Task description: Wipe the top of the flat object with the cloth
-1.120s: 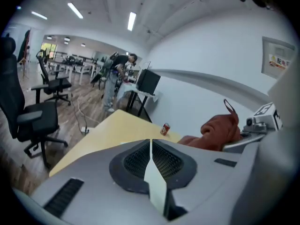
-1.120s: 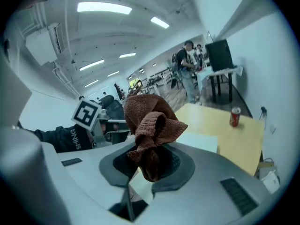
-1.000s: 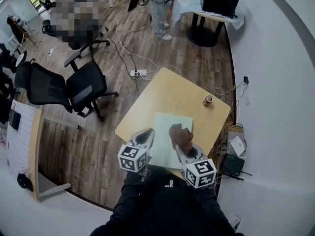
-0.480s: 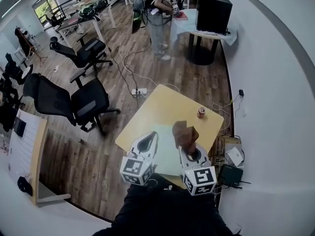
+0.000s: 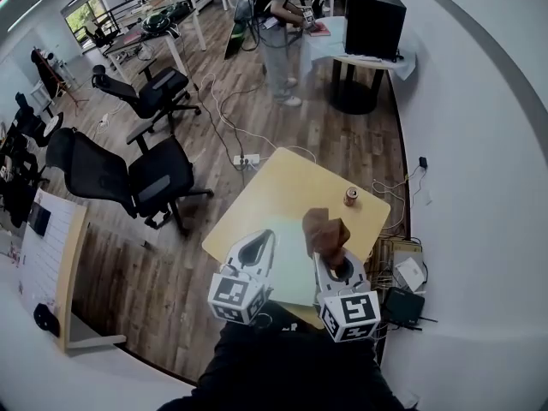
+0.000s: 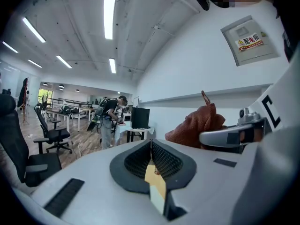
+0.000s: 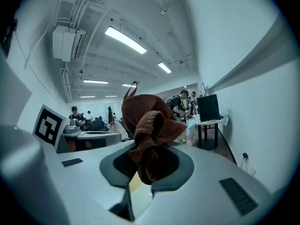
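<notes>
A pale green flat board (image 5: 292, 259) lies on the near half of the wooden table (image 5: 287, 187). My right gripper (image 5: 330, 262) is held above the board's right side, shut on a bunched brown cloth (image 5: 324, 232) that sticks up out of its jaws. In the right gripper view the cloth (image 7: 149, 125) fills the gap of that gripper (image 7: 147, 159). My left gripper (image 5: 255, 248) hovers over the board's left edge, shut and holding nothing. In the left gripper view its pads (image 6: 151, 144) meet, and the cloth (image 6: 197, 124) shows to the right.
A small drink can (image 5: 350, 196) stands near the table's far right corner. Black office chairs (image 5: 128, 178) stand left of the table, and a power strip with cables (image 5: 247, 158) lies on the floor beyond it. A person (image 5: 276, 32) stands at a far table. Boxes and cables (image 5: 404, 281) sit by the right wall.
The head view has tilted up, so the table now sits lower and smaller in view. Both grippers stay over the board's near end, and the cloth is held a little higher.
</notes>
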